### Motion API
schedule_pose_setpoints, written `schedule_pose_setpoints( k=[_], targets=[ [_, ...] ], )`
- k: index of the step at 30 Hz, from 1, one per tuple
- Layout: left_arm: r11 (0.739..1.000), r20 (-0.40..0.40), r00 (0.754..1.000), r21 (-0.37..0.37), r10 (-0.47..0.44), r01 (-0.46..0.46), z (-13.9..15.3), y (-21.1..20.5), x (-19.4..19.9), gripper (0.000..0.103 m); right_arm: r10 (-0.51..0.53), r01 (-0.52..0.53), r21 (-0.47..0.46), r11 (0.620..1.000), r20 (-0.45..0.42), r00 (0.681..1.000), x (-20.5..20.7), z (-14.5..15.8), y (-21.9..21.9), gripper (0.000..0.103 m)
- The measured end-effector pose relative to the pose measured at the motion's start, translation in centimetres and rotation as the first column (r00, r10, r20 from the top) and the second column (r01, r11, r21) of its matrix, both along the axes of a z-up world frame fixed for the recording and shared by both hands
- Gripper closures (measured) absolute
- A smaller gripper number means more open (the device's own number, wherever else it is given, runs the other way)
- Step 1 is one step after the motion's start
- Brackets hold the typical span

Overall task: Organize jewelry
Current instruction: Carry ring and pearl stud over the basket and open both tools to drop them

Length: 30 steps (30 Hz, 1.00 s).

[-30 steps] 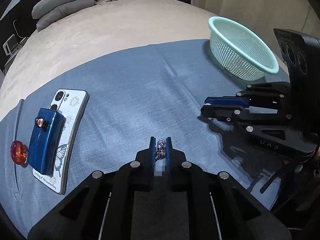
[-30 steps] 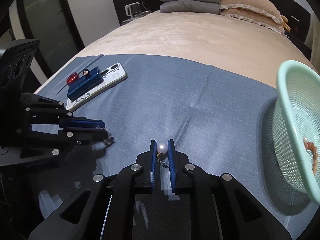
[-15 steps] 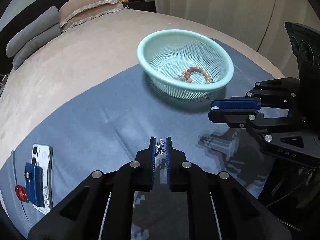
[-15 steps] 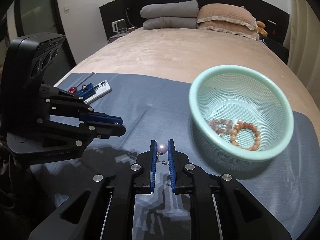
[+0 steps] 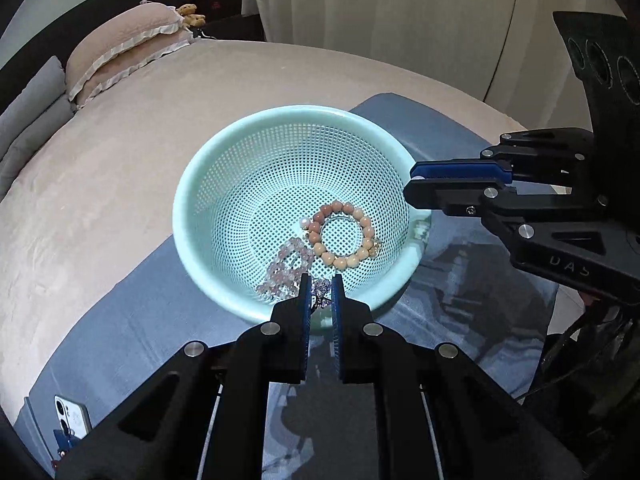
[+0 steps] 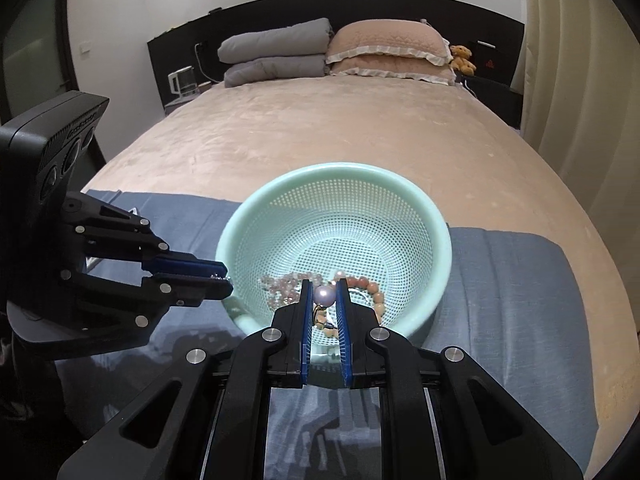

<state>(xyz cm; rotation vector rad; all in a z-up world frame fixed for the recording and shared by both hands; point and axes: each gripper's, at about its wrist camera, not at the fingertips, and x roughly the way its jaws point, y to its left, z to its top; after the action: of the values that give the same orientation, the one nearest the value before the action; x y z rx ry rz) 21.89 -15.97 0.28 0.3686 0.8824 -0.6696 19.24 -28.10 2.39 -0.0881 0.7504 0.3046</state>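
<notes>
Currently in the drop-off step: both grippers are loaded and parked at the round mint-green perforated plastic basket (image 5: 192, 184), which sits on the blue-grey cloth (image 6: 520, 280) laid over the beige bedspread (image 6: 360, 120).

Left gripper (image 5: 320, 286): fingers closed on a small silvery sparkly jewelry piece (image 5: 320, 289), tips over the basket rim at about 6 o'clock. Can't tell if it's a ring or an earring.

Right gripper (image 6: 324, 290): fingers clamped on a pale pearl earring with a gold hook (image 6: 324, 295), hook dangling below the pads, tips just past the near rim, over the bowl.

Already inside the basket: a tan wooden-bead bracelet (image 5: 340, 236) near centre and a pale pink crystal bracelet (image 5: 286, 266) at roughly 7 o'clock of it.

Next move, my read: open the right fingers first, since the pearl is clearly over the bowl. The left needs a small nudge forward toward 12 o'clock before release, as the piece looks close to the rim edge. Risk: the hook snagging on the mesh or a pad.
</notes>
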Motion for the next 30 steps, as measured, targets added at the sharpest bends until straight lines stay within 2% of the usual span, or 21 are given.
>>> schedule_pose_setpoints(
  k=[5,11,22,30],
  targets=[
    [1.0,-0.026,0.999,0.004,-0.027,0.027,-1.2,-1.9,1.9,0.093,-0.012,0.013,0.012,1.0,-0.018,1.0,1.7,-1.3,-1.0,0.092],
    [1.0,-0.055,0.998,0.004,-0.029,0.029,-2.9,-2.4,3.6,0.093,-0.011,0.012,0.024,1.0,-0.03,0.999,2.8,-2.4,-1.2,0.092],
    [0.999,-0.087,0.996,0.023,-0.022,0.024,-4.8,-3.2,4.9,0.093,0.004,-0.002,0.024,1.0,-0.058,0.998,4.2,-3.9,-1.2,0.092],
    [1.0,-0.096,0.995,0.027,-0.004,0.007,-5.1,-2.9,5.2,0.092,-0.013,0.015,0.051,0.999,-0.05,0.999,4.2,-3.8,-2.0,0.09]
  ],
)
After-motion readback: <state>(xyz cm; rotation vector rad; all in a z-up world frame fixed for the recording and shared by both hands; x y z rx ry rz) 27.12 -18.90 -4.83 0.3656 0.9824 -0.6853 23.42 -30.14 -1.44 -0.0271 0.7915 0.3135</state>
